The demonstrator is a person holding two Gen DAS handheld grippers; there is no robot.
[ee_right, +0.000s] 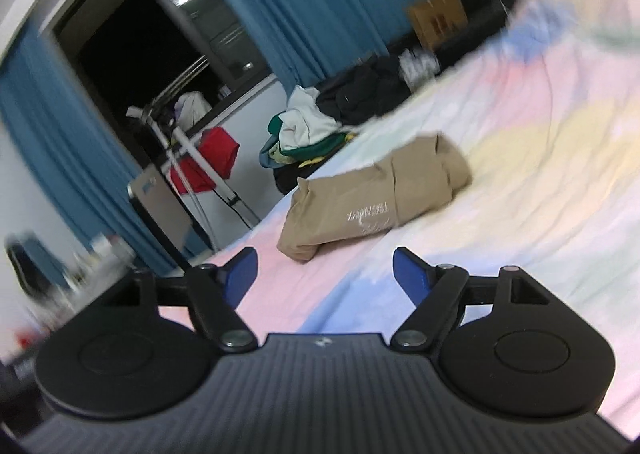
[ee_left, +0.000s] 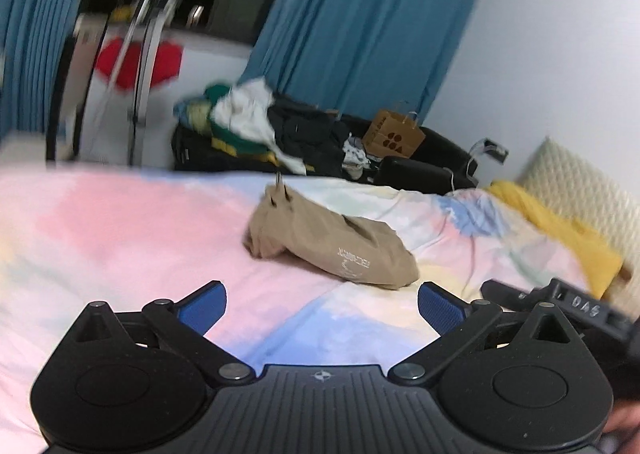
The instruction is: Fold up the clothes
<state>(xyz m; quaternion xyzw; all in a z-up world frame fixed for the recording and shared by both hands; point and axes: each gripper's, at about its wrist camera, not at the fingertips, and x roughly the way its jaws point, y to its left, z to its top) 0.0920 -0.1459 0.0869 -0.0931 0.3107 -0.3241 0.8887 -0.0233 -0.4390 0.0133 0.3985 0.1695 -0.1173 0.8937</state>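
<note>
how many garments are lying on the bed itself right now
1: a folded tan cloth garment with white lettering on the pastel tie-dye bedsheet, ahead of both open grippers. The heap beyond the bed isn't counted.

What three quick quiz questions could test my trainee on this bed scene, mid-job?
1. True or false: the left gripper holds the tan folded cotton garment.
2. The garment lies on: A) pastel tie-dye bedsheet; B) a wooden floor; C) a chair.
3. Fill in: the right gripper has its blue-padded fingers ____.

Key: 1 false, it is empty and open; 2 A; 3 open.
</note>
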